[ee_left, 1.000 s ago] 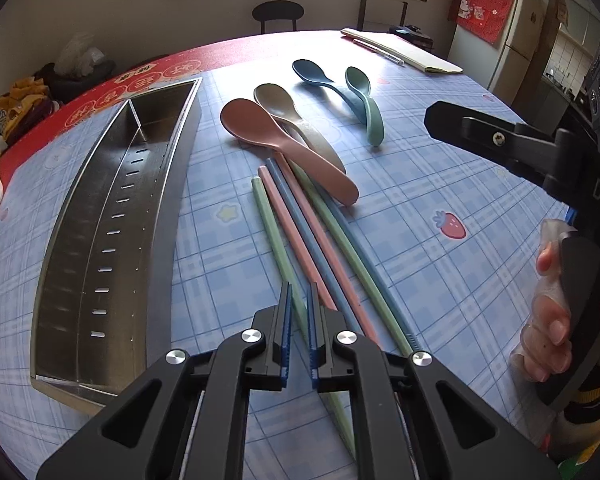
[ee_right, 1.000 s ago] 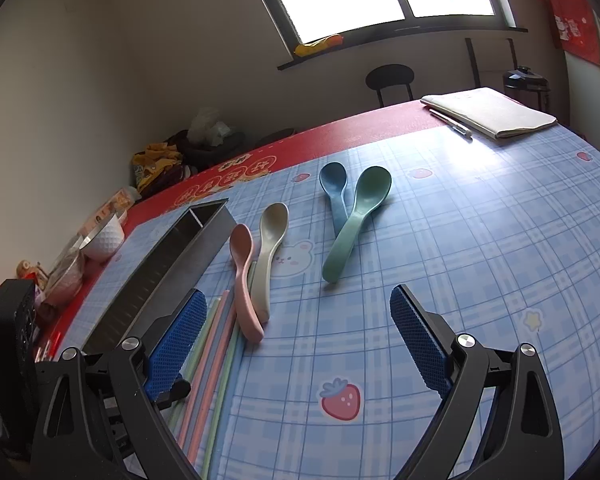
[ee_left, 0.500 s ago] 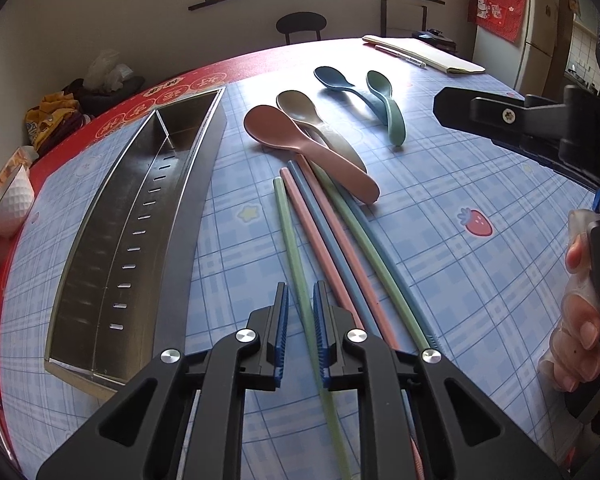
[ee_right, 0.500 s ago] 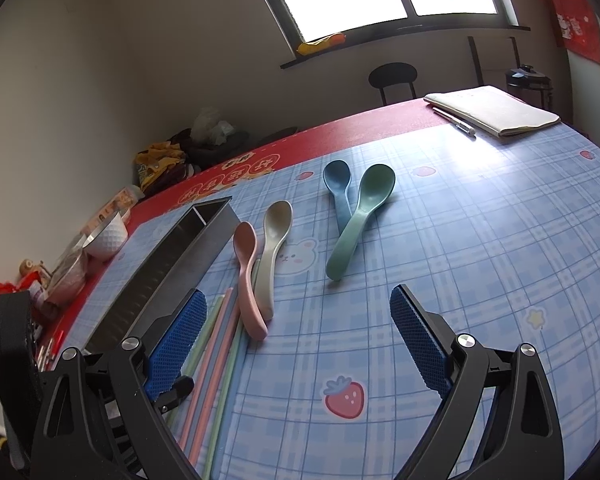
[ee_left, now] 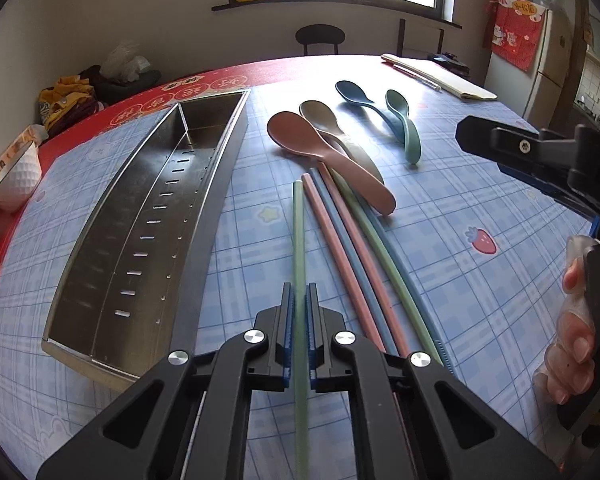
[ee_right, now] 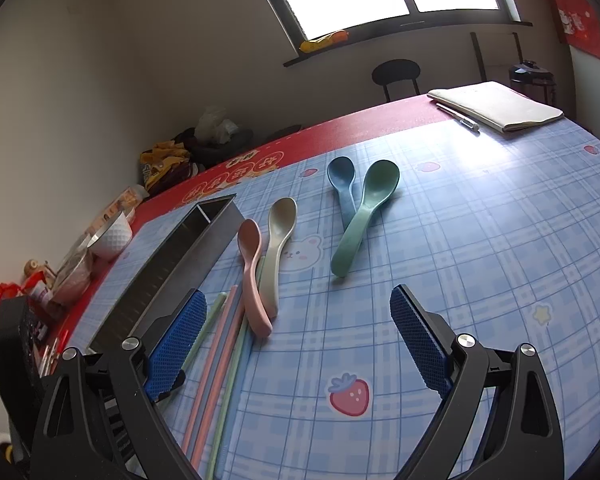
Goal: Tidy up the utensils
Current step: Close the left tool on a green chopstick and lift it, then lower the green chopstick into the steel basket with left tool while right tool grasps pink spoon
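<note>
The left gripper has its jaws clenched on the pale green chopstick, which runs straight out between them and lies apart from the other chopsticks toward the steel tray; that separation, I judge, lets it lift cleanly. The tray sits along the bench's left edge, just beside. The pink spoon overlaps the remaining sticks. The right gripper hovers, jaws released wide, holding nothing.
</note>
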A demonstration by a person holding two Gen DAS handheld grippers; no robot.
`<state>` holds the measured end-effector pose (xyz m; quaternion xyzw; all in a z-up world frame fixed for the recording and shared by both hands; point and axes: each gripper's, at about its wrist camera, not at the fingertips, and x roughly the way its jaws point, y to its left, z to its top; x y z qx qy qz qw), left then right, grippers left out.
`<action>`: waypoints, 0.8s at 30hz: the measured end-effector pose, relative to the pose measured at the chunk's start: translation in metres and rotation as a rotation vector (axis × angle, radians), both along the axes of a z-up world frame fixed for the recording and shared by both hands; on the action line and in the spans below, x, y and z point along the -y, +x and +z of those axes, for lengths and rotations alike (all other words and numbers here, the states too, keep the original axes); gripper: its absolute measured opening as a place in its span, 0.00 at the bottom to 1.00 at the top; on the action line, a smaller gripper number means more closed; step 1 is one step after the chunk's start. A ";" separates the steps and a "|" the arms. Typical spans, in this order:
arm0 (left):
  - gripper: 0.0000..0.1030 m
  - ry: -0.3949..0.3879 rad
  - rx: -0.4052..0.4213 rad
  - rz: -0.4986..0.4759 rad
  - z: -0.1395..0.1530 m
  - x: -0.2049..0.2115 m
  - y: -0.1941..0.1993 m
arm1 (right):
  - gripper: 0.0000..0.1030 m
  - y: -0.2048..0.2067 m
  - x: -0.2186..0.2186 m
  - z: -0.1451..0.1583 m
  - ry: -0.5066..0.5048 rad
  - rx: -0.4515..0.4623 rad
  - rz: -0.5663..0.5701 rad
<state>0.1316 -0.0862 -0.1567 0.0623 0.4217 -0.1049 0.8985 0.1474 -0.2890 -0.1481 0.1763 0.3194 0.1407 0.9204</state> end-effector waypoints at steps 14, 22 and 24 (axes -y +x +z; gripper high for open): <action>0.06 -0.148 0.158 -0.005 0.050 -0.033 -0.023 | 0.87 0.006 -0.004 -0.004 -0.006 -0.016 0.020; 0.06 -0.216 0.225 0.003 0.073 -0.069 -0.011 | 0.75 0.012 -0.007 -0.005 -0.030 -0.055 0.015; 0.06 -0.235 0.233 -0.012 0.077 -0.078 -0.004 | 0.72 0.014 -0.010 -0.005 -0.052 -0.063 0.017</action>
